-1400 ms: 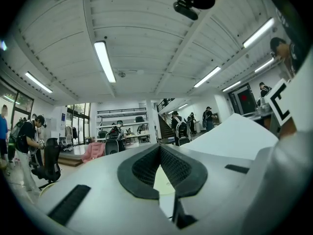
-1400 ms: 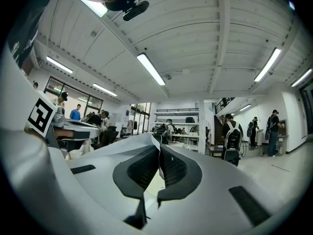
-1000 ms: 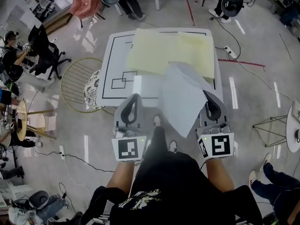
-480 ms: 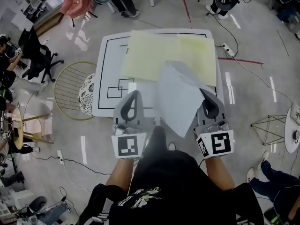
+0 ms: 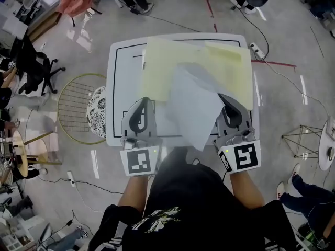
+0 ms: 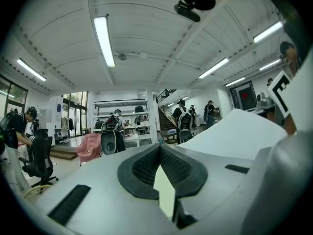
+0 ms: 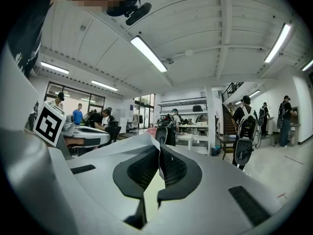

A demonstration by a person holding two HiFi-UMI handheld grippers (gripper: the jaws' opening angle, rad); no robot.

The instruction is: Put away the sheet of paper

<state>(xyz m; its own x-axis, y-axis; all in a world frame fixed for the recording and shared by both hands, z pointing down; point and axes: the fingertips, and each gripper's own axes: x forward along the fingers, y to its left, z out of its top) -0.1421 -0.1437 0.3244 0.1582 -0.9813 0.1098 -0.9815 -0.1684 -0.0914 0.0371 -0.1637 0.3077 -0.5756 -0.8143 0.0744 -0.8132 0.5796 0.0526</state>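
A white sheet of paper hangs curled in the air over the near half of the white table. My right gripper is shut on the sheet's right edge. In the right gripper view the sheet of paper runs in from the left and ends between the closed jaws of the right gripper. My left gripper is shut with nothing in it, a little left of the sheet. From the left gripper, the paper rises on the right, apart from the jaws.
Large pale yellow sheets cover the far part of the table, which has black lines drawn on it. A gold wire stool stands at its left. Office chairs, floor cables and a power strip surround it.
The table has come nearer in the head view, so both grippers and the held sheet now hang over its front edge. Both grippers stay shut.
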